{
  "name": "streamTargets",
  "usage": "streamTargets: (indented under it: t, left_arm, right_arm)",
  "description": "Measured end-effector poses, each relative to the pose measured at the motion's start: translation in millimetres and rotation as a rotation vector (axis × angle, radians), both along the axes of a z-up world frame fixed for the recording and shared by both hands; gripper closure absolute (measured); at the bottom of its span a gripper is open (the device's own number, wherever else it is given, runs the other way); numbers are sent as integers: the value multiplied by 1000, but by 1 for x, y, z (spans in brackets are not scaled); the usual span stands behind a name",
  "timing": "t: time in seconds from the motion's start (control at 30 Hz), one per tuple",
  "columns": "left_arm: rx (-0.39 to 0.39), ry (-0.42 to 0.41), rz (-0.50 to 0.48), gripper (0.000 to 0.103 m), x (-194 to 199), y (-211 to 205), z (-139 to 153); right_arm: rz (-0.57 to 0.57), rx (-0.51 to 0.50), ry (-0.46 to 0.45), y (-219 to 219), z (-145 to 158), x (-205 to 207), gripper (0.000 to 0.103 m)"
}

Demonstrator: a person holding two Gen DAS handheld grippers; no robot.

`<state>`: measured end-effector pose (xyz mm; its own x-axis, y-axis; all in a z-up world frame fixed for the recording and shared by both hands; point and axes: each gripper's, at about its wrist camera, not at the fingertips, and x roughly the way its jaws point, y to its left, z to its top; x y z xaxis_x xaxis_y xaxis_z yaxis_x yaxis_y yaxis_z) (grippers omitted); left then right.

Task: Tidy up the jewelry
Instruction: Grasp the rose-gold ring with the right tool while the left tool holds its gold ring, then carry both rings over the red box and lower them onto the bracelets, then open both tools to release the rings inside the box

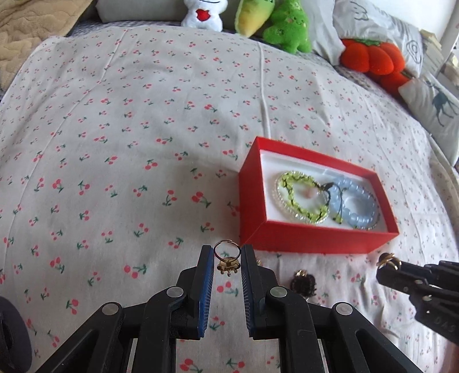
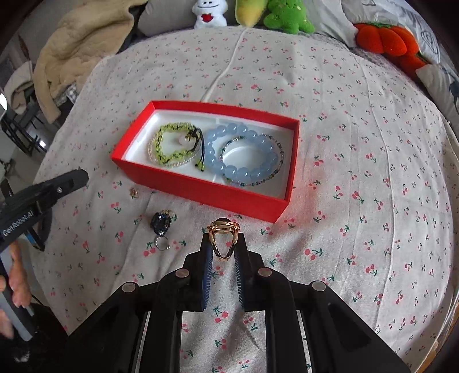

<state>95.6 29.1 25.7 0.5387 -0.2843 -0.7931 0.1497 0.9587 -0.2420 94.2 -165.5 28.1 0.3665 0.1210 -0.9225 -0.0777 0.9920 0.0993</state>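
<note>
Gold ring point(image 2: 223, 239) pinched in right gripper point(image 2: 223, 244) jaws, carried just short of red box point(image 2: 200, 195), likely for dropping in. Left gripper point(image 1: 227, 255) jaws part-open around thin ring point(image 1: 227, 252) on bed point(image 1: 143, 114), contact unclear. Box holds green bracelet point(image 2: 172, 147) and blue bracelet point(image 2: 243, 155); dark brooch ring point(image 2: 161, 225) lies outside.

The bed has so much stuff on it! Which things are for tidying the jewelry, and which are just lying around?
For the job: red box, green bracelet, blue bracelet, gold ring in the right gripper, small ring at the left gripper, dark ring.

Just lying around: plush toys, pillows, beige blanket.
</note>
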Motion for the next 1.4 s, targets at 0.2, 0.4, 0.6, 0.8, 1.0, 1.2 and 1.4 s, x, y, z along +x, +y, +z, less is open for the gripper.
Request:
streamTargets:
  t: [0.2, 0.4, 0.6, 0.8, 1.0, 1.2, 1.4]
  left_arm:
    - [-28, -63, -55, 89, 14, -14, 13]
    - [-55, -69, -84, 89, 30, -31, 10]
    - [-38, -86, -144, 89, 39, -52, 5]
    - [-14, -82, -181, 89, 47, -68, -3]
    - [-9, -42, -178, 89, 57, -74, -17]
    - [-5, -43, -171, 89, 59, -76, -20]
    - [-11, -35, -171, 73, 57, -74, -17]
  right_arm:
    - [-52, 78, -72, -9, 23, 13, 87]
    - [-91, 90, -66, -18, 15, 37, 87]
    - [-98, 68, -73, -25, 4, 52, 87]
    - [-98, 82, -65, -32, -4, 61, 87]
    - [-98, 87, -70, -36, -5, 66, 87]
    - [-101, 96, -68, -39, -4, 66, 87]
    - [-102, 85, -77, -39, -4, 67, 87]
